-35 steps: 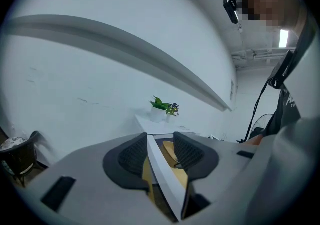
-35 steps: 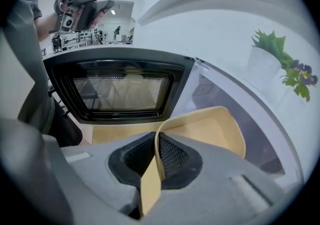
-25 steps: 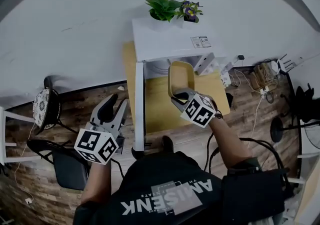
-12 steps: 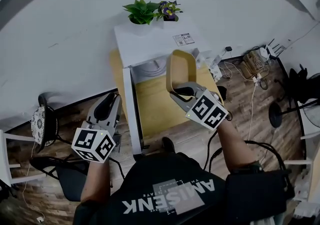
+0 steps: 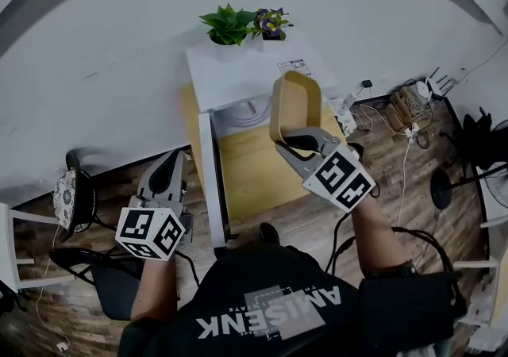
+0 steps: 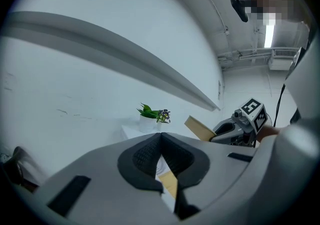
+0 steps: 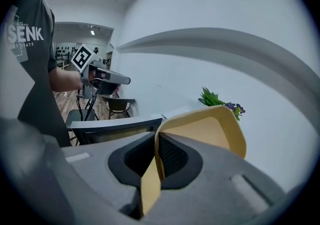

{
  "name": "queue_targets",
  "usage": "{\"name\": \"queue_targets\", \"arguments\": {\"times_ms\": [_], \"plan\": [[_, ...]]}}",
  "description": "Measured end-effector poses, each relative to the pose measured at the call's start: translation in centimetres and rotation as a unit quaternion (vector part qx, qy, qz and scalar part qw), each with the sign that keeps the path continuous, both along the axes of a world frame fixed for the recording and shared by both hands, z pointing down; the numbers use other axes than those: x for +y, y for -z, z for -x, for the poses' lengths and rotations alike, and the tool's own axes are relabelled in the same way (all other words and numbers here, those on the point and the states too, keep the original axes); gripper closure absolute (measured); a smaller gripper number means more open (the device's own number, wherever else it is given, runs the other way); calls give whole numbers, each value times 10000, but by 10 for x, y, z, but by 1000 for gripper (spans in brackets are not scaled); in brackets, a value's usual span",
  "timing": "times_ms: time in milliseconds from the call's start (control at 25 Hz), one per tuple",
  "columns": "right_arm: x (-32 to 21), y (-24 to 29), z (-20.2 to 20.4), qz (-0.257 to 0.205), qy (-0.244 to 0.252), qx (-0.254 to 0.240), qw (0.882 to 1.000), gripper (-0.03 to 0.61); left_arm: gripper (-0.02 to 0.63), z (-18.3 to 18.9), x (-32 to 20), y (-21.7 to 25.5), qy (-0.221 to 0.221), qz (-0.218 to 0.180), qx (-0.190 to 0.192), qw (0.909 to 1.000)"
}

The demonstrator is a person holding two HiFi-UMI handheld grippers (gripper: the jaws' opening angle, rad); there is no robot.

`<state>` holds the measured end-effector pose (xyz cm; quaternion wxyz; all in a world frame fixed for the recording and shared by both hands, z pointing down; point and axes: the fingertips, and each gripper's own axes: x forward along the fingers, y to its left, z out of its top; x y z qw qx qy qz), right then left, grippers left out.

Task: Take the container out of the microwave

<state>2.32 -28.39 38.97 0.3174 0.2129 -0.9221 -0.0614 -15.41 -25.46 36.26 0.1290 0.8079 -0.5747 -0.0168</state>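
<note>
In the head view a shallow yellow container (image 5: 295, 105) is tilted on edge in front of the white microwave (image 5: 246, 70). The microwave's door (image 5: 211, 181) stands open towards me. My right gripper (image 5: 298, 141) is shut on the container's near rim. In the right gripper view the rim runs between the pads and the container (image 7: 200, 129) rises ahead of them. My left gripper (image 5: 167, 177) hangs left of the door. Its jaws have just been closing and now meet with nothing between them, as the left gripper view shows (image 6: 160, 136).
A potted plant (image 5: 238, 26) stands on top of the microwave, which sits on a yellow table (image 5: 254, 169). Chairs (image 5: 75, 189) are at the left on the wooden floor. Cables and a power strip (image 5: 405, 105) lie at the right.
The left gripper's jaws went from wide open to shut, empty. The right gripper rose with the container, which now stands higher in front of the microwave.
</note>
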Motion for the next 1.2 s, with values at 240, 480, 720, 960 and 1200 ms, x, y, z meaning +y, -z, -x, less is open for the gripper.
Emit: {"name": "queue_targets", "arguments": {"times_ms": [240,480,720,960,1200], "plan": [[1,9,1,-83,69,-103,9999,555,612,-1,4,2,74,67,180,9998],[-2,10,2,-115,139,-93,9998,557,612,-3,3,3,65,98,199,9997],[-1,10,2,-84,194,-118,9997,557,612,-5,5,3,101,118,115,9998],[-3,11,1,-112,245,-104,9996,557,612,-8,3,2,88,154,167,9997],[-3,10,1,-94,299,-110,9994,557,612,-10,2,-1,130,231,-80,9996]]}}
